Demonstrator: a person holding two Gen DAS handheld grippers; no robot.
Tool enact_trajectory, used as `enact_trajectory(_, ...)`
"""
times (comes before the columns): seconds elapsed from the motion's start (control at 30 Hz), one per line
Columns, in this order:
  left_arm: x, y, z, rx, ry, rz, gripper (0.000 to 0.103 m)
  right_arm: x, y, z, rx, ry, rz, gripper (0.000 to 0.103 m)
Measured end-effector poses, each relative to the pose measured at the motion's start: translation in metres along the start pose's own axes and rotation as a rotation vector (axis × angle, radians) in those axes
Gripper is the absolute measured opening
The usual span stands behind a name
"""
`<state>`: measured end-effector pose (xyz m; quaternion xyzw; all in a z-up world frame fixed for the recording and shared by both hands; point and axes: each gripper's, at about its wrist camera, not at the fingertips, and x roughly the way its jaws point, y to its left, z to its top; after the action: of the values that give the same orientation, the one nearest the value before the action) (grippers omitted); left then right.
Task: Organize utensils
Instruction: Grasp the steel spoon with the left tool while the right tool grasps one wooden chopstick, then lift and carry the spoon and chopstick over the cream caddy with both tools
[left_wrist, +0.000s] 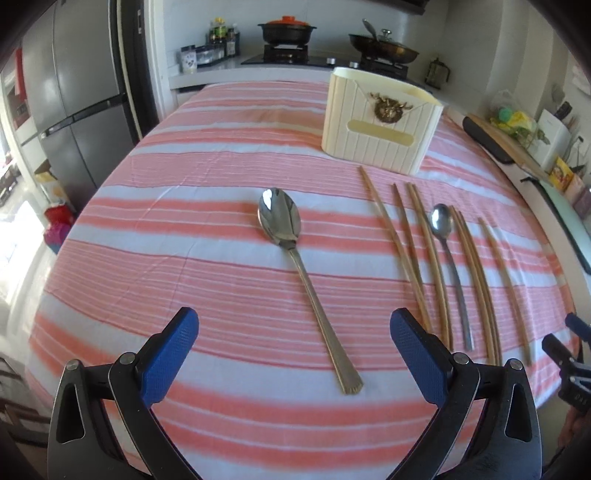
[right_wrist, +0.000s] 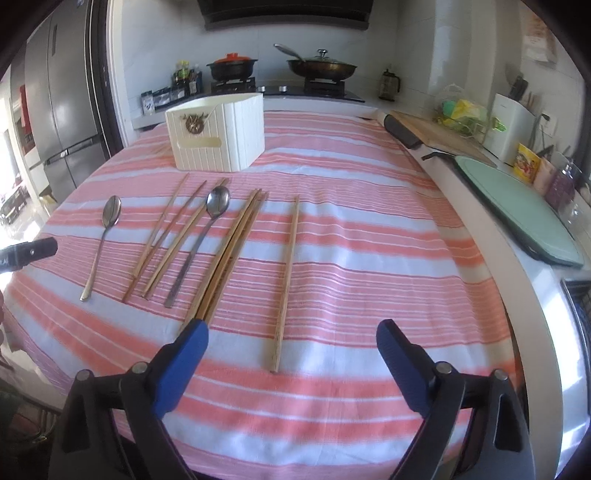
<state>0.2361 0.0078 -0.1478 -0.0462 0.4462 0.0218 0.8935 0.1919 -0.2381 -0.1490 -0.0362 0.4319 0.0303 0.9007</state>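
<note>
A large steel spoon (left_wrist: 295, 258) with a brass-coloured handle lies on the striped cloth, its handle end between and just ahead of my open left gripper (left_wrist: 293, 332). To its right lie several wooden chopsticks (left_wrist: 424, 254) and a smaller spoon (left_wrist: 448, 258). A cream ribbed utensil box (left_wrist: 380, 122) stands behind them. In the right wrist view my right gripper (right_wrist: 291, 339) is open above the cloth, with the near end of a single chopstick (right_wrist: 286, 284) between its blue pads, untouched. A chopstick bundle (right_wrist: 229, 251), the small spoon (right_wrist: 201, 243), the large spoon (right_wrist: 101, 243) and the box (right_wrist: 218, 136) lie further left.
The table under the pink-and-white striped cloth (right_wrist: 369, 240) ends at a counter on the right with a green cutting board (right_wrist: 517, 206) and a wooden board (right_wrist: 436, 136). A stove with a pot (right_wrist: 232, 66) and a pan (right_wrist: 321, 68) is behind. A fridge (left_wrist: 74, 103) stands left.
</note>
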Motion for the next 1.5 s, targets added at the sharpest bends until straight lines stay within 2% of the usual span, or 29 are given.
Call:
enact_trajectory(0.07, 0.021, -0.003, 0.006, -0.005, 0.031, 0.017, 0.102, 0.022, -0.001, 0.011, -0.019, 0.045, 0.003, 0.084)
enact_trajectory(0.17, 0.046, -0.003, 0.011, -0.009, 0.073, 0.046, 0.102, 0.055, 0.002, 0.024, -0.075, 0.125, 0.009, 0.069)
enact_trajectory(0.23, 0.057, 0.001, 0.011, -0.012, 0.098, 0.065, 0.102, 0.071, 0.003, 0.027, -0.105, 0.178, 0.010, 0.053)
enact_trajectory(0.3, 0.065, 0.008, 0.008, -0.023, 0.129, 0.080, 0.103, 0.075, -0.002, 0.030, -0.097, 0.194, 0.036, 0.053)
enact_trajectory(0.37, 0.065, 0.013, 0.006, -0.011, 0.104, 0.086, 0.103, 0.078, -0.007, 0.032, -0.093, 0.216, 0.056, 0.053)
enact_trajectory(0.57, 0.066, 0.014, 0.006, 0.053, 0.128, 0.037, 0.103, 0.082, -0.014, 0.038, -0.111, 0.266, 0.101, 0.053)
enact_trajectory(0.77, 0.082, 0.012, 0.030, -0.012, 0.178, 0.059, 0.103, 0.099, -0.012, 0.056, -0.128, 0.295, 0.117, 0.055)
enact_trajectory(0.87, 0.095, 0.011, 0.047, -0.041, 0.188, 0.069, 0.102, 0.114, -0.013, 0.075, -0.122, 0.297, 0.115, 0.045)
enact_trajectory(0.97, 0.108, 0.008, 0.062, -0.032, 0.187, 0.080, 0.102, 0.131, -0.018, 0.096, -0.092, 0.302, 0.113, 0.031)
enact_trajectory(1.03, 0.112, 0.004, 0.071, -0.017, 0.178, 0.077, 0.093, 0.143, -0.020, 0.110, -0.069, 0.304, 0.112, 0.016)
enact_trajectory(1.07, 0.112, 0.003, 0.075, -0.005, 0.168, 0.074, 0.082, 0.148, -0.020, 0.116, -0.056, 0.306, 0.112, 0.011)
enact_trajectory(1.1, 0.112, 0.002, 0.079, 0.006, 0.156, 0.068, 0.063, 0.153, -0.022, 0.122, -0.037, 0.309, 0.120, 0.009)
enact_trajectory(1.17, 0.112, 0.006, 0.085, 0.024, 0.137, 0.039, 0.043, 0.157, -0.028, 0.128, 0.013, 0.308, 0.141, 0.007)
enact_trajectory(1.3, 0.111, 0.023, 0.091, 0.001, 0.126, -0.066, 0.042, 0.160, -0.034, 0.140, 0.059, 0.281, 0.163, 0.007)
enact_trajectory(1.5, 0.086, 0.033, 0.097, -0.014, 0.046, -0.133, 0.042, 0.132, -0.037, 0.142, 0.048, 0.200, 0.176, 0.006)
